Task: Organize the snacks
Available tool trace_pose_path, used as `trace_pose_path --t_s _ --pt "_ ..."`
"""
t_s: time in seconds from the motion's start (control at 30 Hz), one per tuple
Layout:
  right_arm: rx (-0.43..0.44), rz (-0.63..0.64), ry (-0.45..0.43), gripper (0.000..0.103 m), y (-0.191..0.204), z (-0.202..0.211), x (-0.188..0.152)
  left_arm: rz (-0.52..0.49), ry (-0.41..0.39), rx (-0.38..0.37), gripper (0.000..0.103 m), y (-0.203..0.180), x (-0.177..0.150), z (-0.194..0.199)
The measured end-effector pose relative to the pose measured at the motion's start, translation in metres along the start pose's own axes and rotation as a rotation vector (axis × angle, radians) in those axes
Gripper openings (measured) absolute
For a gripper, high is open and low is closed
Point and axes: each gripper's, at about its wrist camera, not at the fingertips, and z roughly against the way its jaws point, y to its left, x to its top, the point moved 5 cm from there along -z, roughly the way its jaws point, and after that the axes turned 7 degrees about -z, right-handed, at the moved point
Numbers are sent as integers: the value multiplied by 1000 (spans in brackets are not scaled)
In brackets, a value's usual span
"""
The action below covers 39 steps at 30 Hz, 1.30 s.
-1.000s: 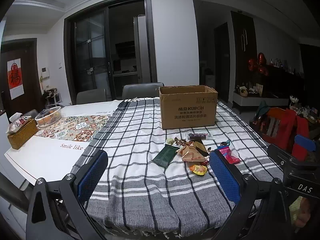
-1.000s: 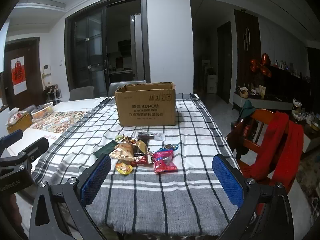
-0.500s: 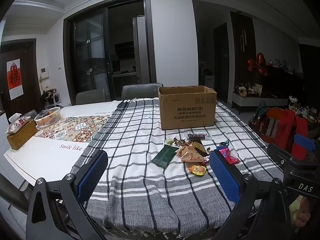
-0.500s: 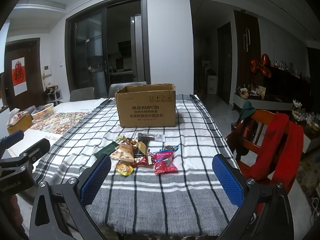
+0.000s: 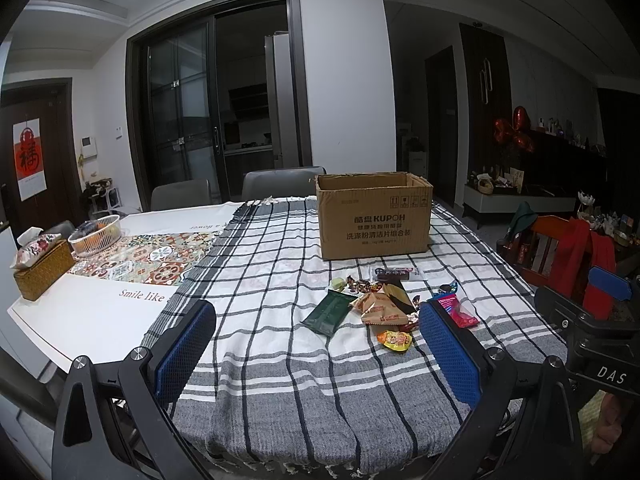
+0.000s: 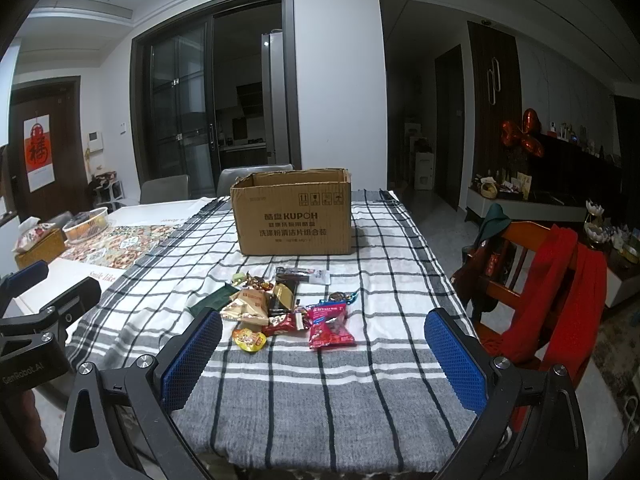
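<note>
A pile of snack packets lies on the plaid tablecloth in front of an open cardboard box (image 5: 374, 216) (image 6: 292, 212). It includes a dark green packet (image 5: 329, 312), a beige packet (image 5: 378, 308) (image 6: 248, 305), a small orange packet (image 5: 395, 339) (image 6: 249, 338) and a pink-red packet (image 6: 330, 324) (image 5: 458, 312). My left gripper (image 5: 316, 350) is open and empty, held above the table's near edge. My right gripper (image 6: 324, 356) is open and empty, just short of the pile.
A tissue box (image 5: 38, 264) and a white basket (image 5: 96, 234) stand on the white part of the table at far left. A wooden chair with red cloth (image 6: 556, 280) stands right of the table. Grey chairs (image 5: 280, 182) stand behind it.
Both views have drifted only slightly; the grippers stay open and the snacks and box have not moved.
</note>
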Motion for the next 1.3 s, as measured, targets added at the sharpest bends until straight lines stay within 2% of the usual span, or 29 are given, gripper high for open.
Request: trace_pose_path --t_s 1.03,1.3 --pt "2 -3 12 102 0 0 1 -2 0 -4 103 -5 2 3" --pt "13 -14 37 102 -2 -14 -3 -16 17 -38 103 -10 3 -13"
